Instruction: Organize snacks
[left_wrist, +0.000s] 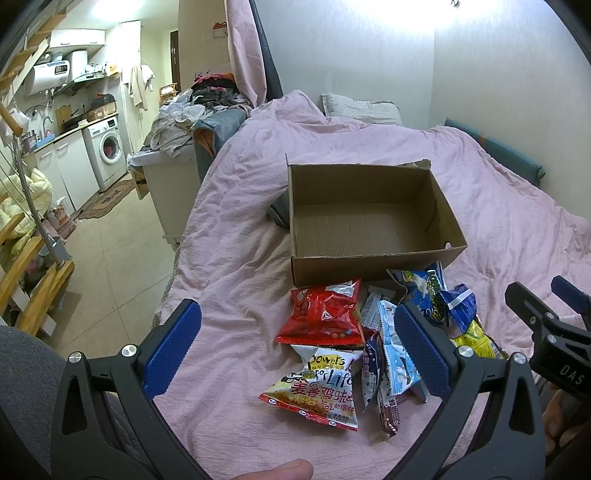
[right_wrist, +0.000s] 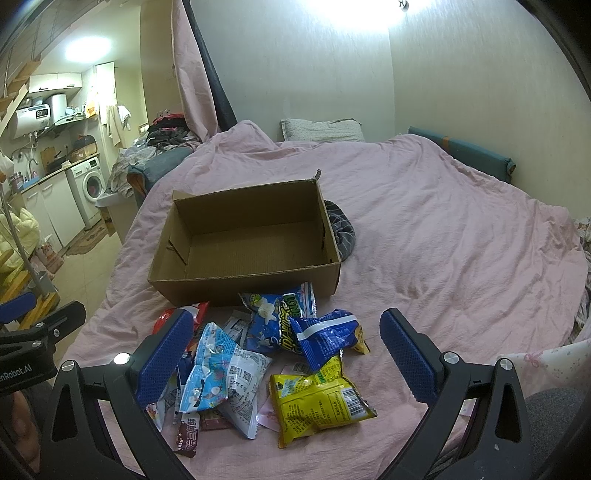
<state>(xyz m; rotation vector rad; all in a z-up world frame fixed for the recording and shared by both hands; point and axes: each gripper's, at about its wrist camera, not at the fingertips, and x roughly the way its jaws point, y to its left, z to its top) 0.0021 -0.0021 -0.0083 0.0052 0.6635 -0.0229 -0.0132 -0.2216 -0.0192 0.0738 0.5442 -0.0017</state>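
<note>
An open, empty cardboard box (left_wrist: 369, 266) (right_wrist: 243, 284) sits on a pink bed. A pile of snack packets lies just in front of it: a red bag (left_wrist: 323, 314), a white and red bag (left_wrist: 317, 391), a light blue packet (left_wrist: 397, 363) (right_wrist: 210, 369), a dark blue bag (right_wrist: 325, 336), a blue popcorn bag (right_wrist: 275, 321) and a yellow bag (right_wrist: 317, 402). My left gripper (left_wrist: 295, 354) is open above the left of the pile. My right gripper (right_wrist: 284, 358) is open above the right of the pile. Both are empty.
The pink bedspread (right_wrist: 443, 240) spreads wide to the right and behind the box. A dark striped cloth (right_wrist: 343, 232) lies beside the box. The bed's left edge drops to a tiled floor (left_wrist: 110, 258), with a white cabinet (left_wrist: 170, 192) and a kitchen beyond.
</note>
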